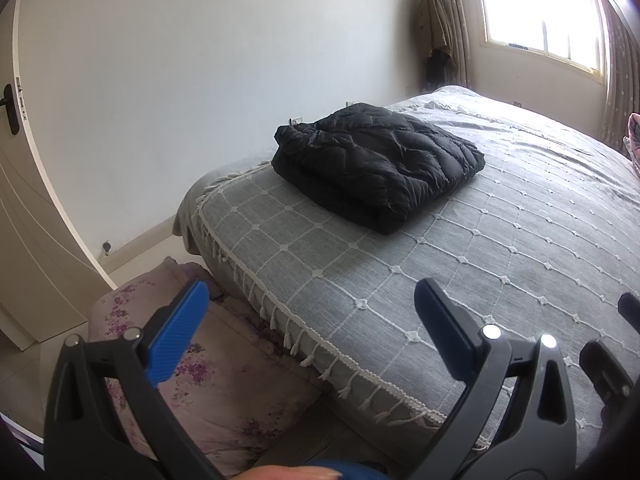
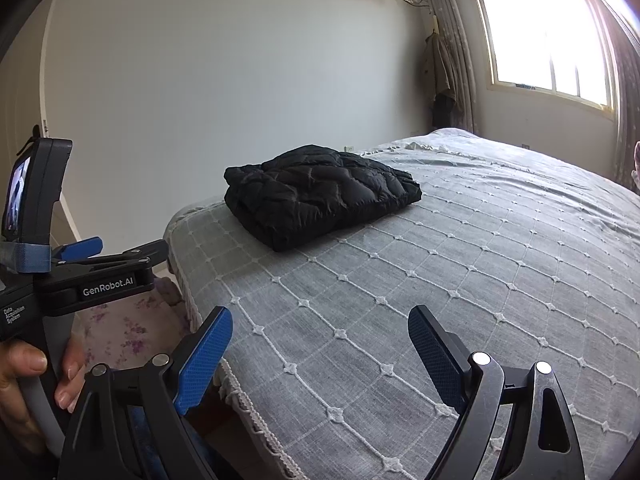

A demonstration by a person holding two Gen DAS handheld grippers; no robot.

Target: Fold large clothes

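Observation:
A black quilted jacket lies folded into a thick rectangle near the far left corner of the bed. My left gripper hangs open over the bed's near edge, well short of the jacket, with nothing between its blue pads. My right gripper is open too, above the grey bedspread, also short of the jacket and holding nothing. In the right wrist view the left gripper's body shows at the left, held by a hand.
The grey bedspread has a white diamond pattern and a tasselled fringe. A floral cushion lies on the floor beside the bed. A door stands at left, a window with curtains at far right, and clothes hang in the corner.

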